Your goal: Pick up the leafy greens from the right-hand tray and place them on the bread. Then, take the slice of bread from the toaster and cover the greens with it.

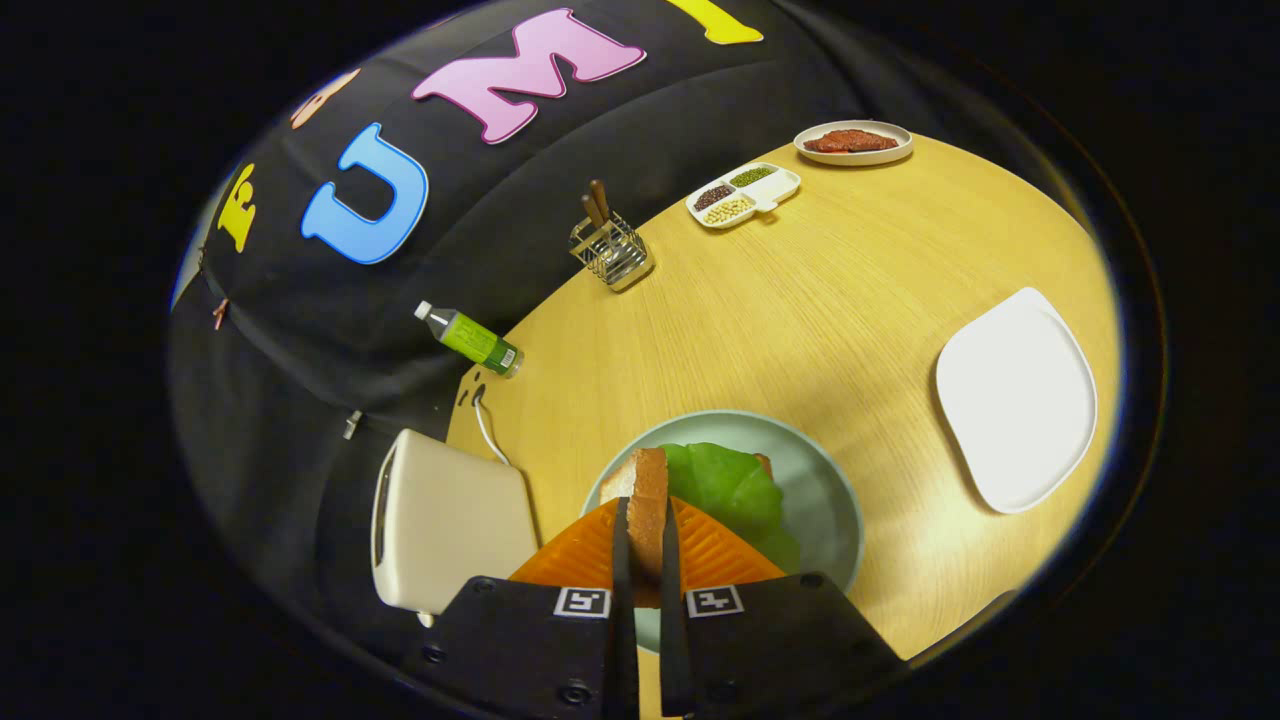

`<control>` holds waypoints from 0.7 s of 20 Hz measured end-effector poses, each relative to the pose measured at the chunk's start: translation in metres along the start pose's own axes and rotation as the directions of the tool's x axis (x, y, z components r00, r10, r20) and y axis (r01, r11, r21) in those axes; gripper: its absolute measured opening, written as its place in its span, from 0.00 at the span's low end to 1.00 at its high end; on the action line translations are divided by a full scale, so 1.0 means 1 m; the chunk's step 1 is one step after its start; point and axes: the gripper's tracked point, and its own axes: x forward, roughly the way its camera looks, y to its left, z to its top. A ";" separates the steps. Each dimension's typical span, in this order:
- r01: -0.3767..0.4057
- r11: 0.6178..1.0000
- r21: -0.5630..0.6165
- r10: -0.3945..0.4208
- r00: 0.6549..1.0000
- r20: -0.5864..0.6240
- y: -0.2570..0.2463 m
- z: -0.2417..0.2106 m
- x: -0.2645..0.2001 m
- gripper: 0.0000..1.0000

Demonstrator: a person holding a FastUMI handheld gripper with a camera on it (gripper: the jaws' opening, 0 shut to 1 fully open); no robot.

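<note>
a: gripper view. the claw [640,545] is closed tight on the slice of bread [648,500], both fingers pressing its flat faces, so the slice stands on edge between them with its crust pointing away from the camera.

b: and the greens?

a: the leafy greens [730,485] already lie on the round pale-green plate [830,500], just beyond the fingers and a little to the right of the slice. a bit of brown crust peeks out past the leaf, so i judge the lower bread is under it, mostly hidden.

b: what could go wrong?

a: the slice is upright. if the claw opens like this, it will likely land on its edge and topple, maybe off the leaf or against the plate rim. it also sits left of the greens' middle, so a straight drop would cover only part of them. a hard squeeze could dent soft bread too.

b: the pose?

a: the claw hangs above the near side of the plate, looking down steeply on the table [800,300]. the cream toaster [440,520] stands just left of the plate, close to the left finger. the white tray [1015,400] right of the plate looks bare.

b: so?

a: i'd guess a roll of the wrist to lay the slice flat, plus a small shift right.
</note>
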 end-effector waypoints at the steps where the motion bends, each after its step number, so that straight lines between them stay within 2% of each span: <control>1: 0.006 0.999 -0.038 -0.006 1.000 -0.004 -0.002 -0.002 0.001 0.13; 5: 0.020 0.979 -0.202 -0.024 1.000 -0.016 -0.012 -0.004 0.002 0.13; 7: 0.024 0.970 -0.242 -0.031 0.999 -0.024 -0.019 -0.005 0.001 0.13; 10: 0.051 0.953 -0.297 -0.060 0.998 -0.022 -0.030 -0.004 0.003 0.18; 14: 0.136 0.906 -0.401 -0.146 0.989 0.006 -0.055 0.000 0.001 0.53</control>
